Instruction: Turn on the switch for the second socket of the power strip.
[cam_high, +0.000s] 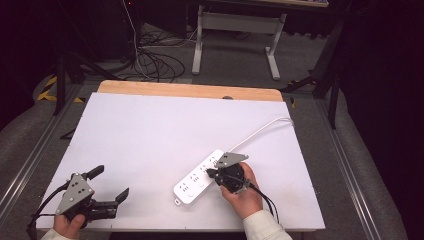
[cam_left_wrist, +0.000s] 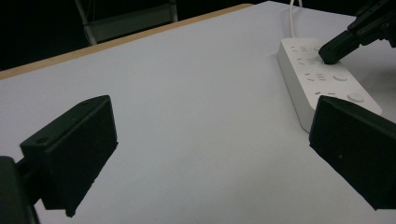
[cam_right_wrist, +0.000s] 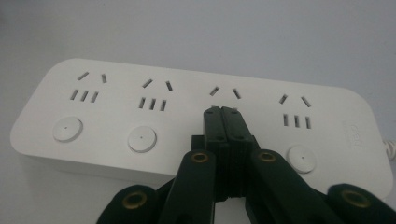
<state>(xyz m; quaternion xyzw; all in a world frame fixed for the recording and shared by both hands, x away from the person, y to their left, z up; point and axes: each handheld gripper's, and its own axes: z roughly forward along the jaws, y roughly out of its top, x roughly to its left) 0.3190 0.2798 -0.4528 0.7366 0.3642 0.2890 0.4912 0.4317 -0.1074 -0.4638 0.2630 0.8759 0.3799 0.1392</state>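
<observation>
We see a white power strip (cam_high: 199, 179) lying on the white desk (cam_high: 150, 135), right of the middle and near the front edge, its cord (cam_high: 265, 127) running off to the far right. Our right hand-held gripper (cam_right_wrist: 223, 110) has its jaws pressed together, tips resting on the strip's third socket group. Our left hand-held gripper (cam_high: 111, 183) sits at the front left corner, jaws wide apart, holding nothing.

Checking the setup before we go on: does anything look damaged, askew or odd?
Nothing stands out. The power strip lies flat and whole on the table, slanted but tidy. The shut right gripper rests its tips on the third outlet's lower slots, hiding them.
</observation>
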